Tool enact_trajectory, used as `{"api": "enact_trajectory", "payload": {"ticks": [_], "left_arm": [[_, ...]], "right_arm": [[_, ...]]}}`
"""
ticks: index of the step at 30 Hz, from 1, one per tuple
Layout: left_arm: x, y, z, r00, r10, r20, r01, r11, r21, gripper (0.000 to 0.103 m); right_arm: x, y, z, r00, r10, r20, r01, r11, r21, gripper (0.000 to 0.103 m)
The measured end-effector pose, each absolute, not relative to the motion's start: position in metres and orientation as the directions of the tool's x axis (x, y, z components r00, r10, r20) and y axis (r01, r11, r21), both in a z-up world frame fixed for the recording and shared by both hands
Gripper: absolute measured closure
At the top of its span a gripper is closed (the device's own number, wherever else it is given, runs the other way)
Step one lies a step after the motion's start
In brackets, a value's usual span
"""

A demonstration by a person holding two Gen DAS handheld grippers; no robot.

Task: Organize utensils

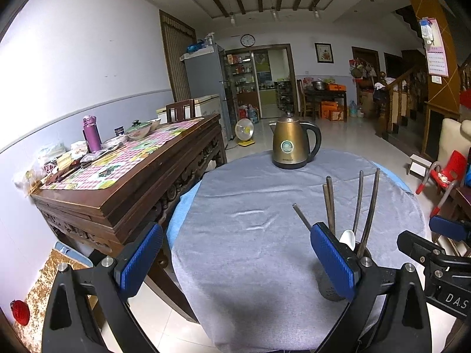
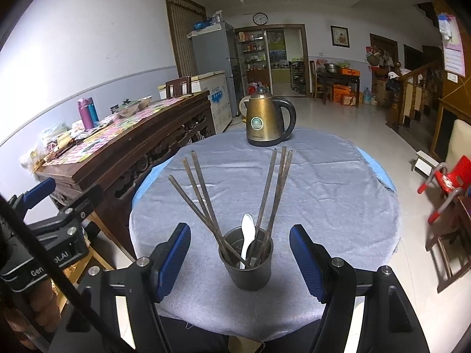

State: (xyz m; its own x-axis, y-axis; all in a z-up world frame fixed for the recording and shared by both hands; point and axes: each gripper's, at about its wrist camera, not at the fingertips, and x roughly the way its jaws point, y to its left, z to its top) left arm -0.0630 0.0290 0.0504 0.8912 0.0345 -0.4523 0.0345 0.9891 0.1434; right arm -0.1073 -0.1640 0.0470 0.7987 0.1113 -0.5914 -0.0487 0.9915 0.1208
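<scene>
A dark cup [image 2: 247, 267] stands near the front of the round table, on its grey cloth [image 2: 323, 194]. It holds several dark chopsticks [image 2: 203, 194] fanned outwards and one white spoon [image 2: 246, 235]. My right gripper [image 2: 240, 257] is open, with the cup between its blue pads and a gap on each side. My left gripper [image 1: 237, 259] is open over bare cloth with nothing between its fingers. In the left wrist view the cup [image 1: 331, 292] is partly hidden behind the right-hand finger, with the chopsticks [image 1: 331, 206] and spoon [image 1: 348, 239] sticking up above it.
A bronze electric kettle [image 2: 266, 123] stands at the far side of the table. A long carved wooden sideboard [image 1: 132, 188] with clutter runs close along the left. A red child's chair [image 2: 450, 179] is on the right. Tiled floor stretches beyond.
</scene>
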Motion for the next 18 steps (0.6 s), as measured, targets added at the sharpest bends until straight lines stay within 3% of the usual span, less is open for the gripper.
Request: {"api": "enact_trajectory", "payload": {"ticks": [18], "left_arm": [[-0.063, 0.017, 0.049, 0.884, 0.023, -0.466, 0.051, 0.988, 0.145, 0.003]], "right_arm": [[-0.106, -0.174, 0.043, 0.792, 0.114, -0.600, -0.037, 0.990, 0.139, 0.030]]}}
